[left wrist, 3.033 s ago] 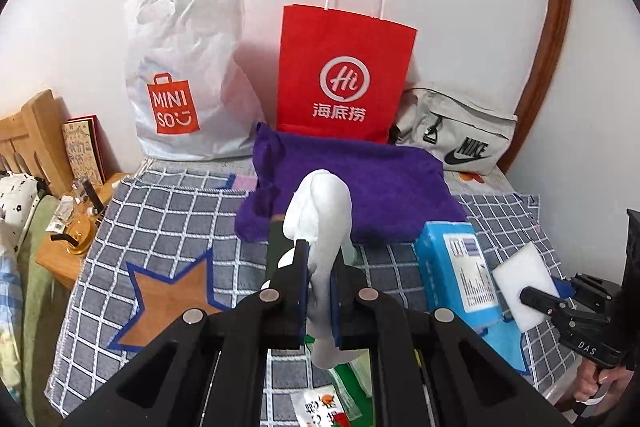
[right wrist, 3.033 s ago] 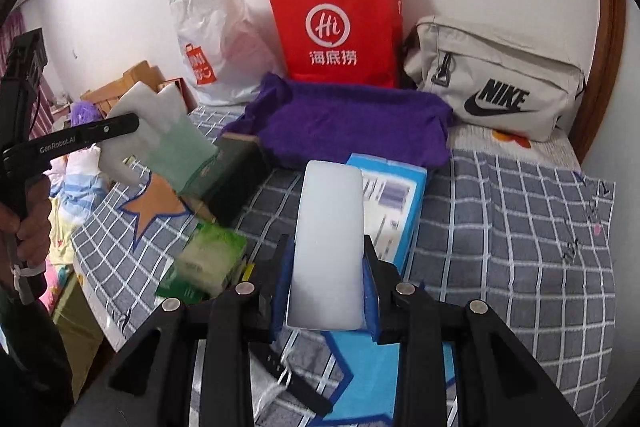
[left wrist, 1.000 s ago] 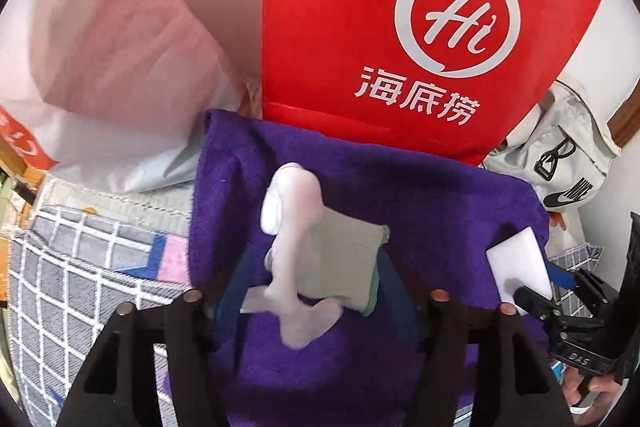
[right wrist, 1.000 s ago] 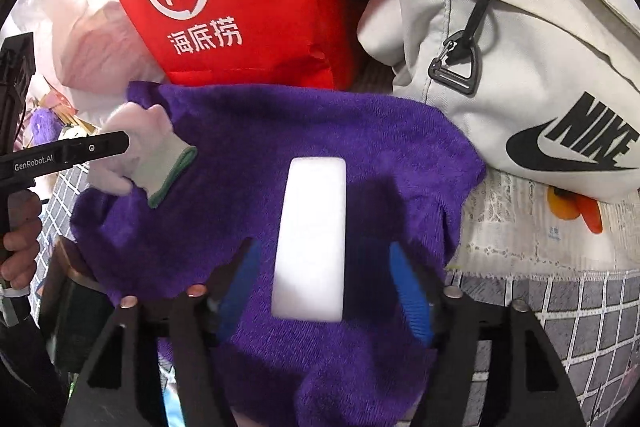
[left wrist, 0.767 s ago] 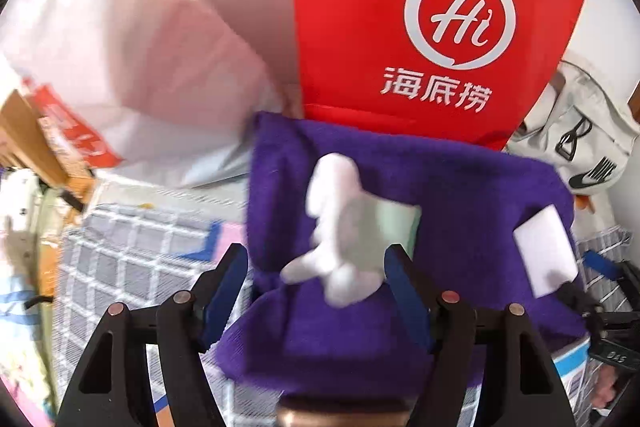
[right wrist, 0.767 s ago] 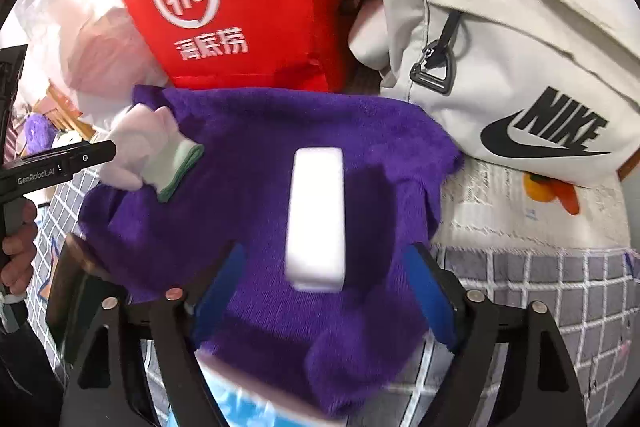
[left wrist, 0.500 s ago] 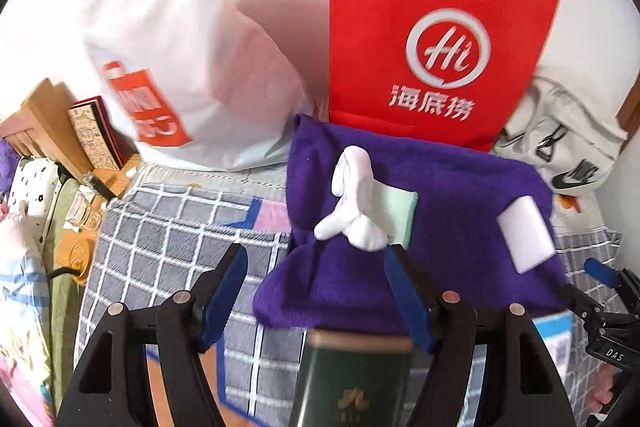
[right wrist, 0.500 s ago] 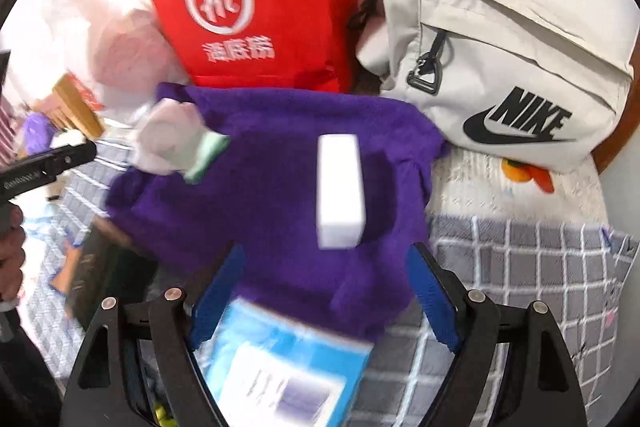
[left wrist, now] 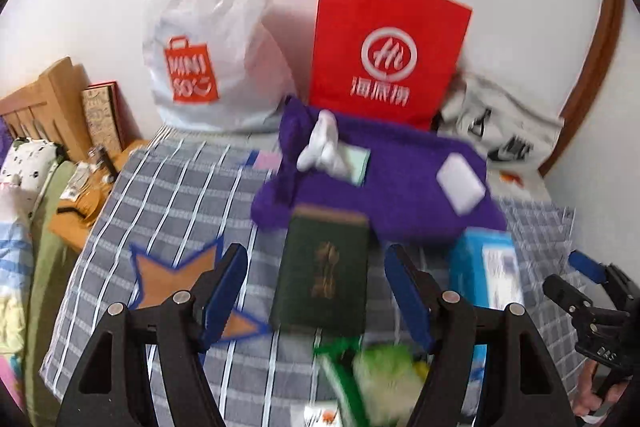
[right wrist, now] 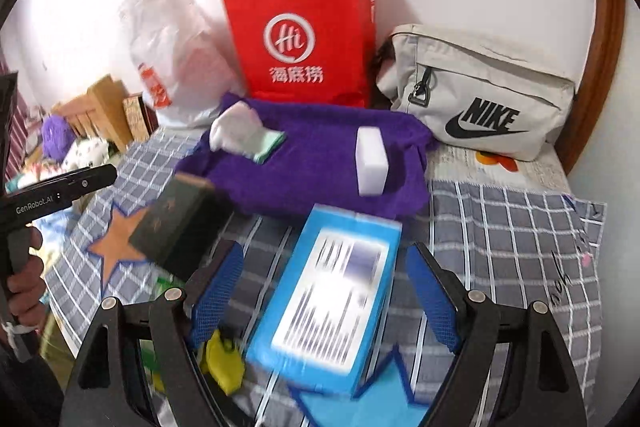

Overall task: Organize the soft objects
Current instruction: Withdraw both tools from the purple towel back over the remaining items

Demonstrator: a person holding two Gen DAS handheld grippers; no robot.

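Observation:
A purple towel (left wrist: pixel 400 179) (right wrist: pixel 316 163) lies on the checked bedspread in front of the red bag. A white glove with a green cuff (left wrist: pixel 328 151) (right wrist: pixel 244 135) rests on its left part. A white sponge block (left wrist: pixel 460 183) (right wrist: pixel 372 161) rests on its right part. My left gripper (left wrist: pixel 316 291) is open and empty, well back from the towel, above a dark green box (left wrist: pixel 324 275). My right gripper (right wrist: pixel 320 295) is open and empty, above a blue tissue pack (right wrist: pixel 332 303). The right gripper also shows at the left wrist view's right edge (left wrist: pixel 580 287).
A red paper bag (left wrist: pixel 384 47), a white Miniso plastic bag (left wrist: pixel 208 39) and a beige Nike pouch (right wrist: pixel 480 99) stand against the wall. Green and yellow packets (left wrist: pixel 380 379) lie near the bed's front edge. A wooden bedside stand (left wrist: pixel 80 187) is at left.
Both grippers let go of the glove and the sponge on the purple towel, opened wide and pulled back toward the front of the bed.

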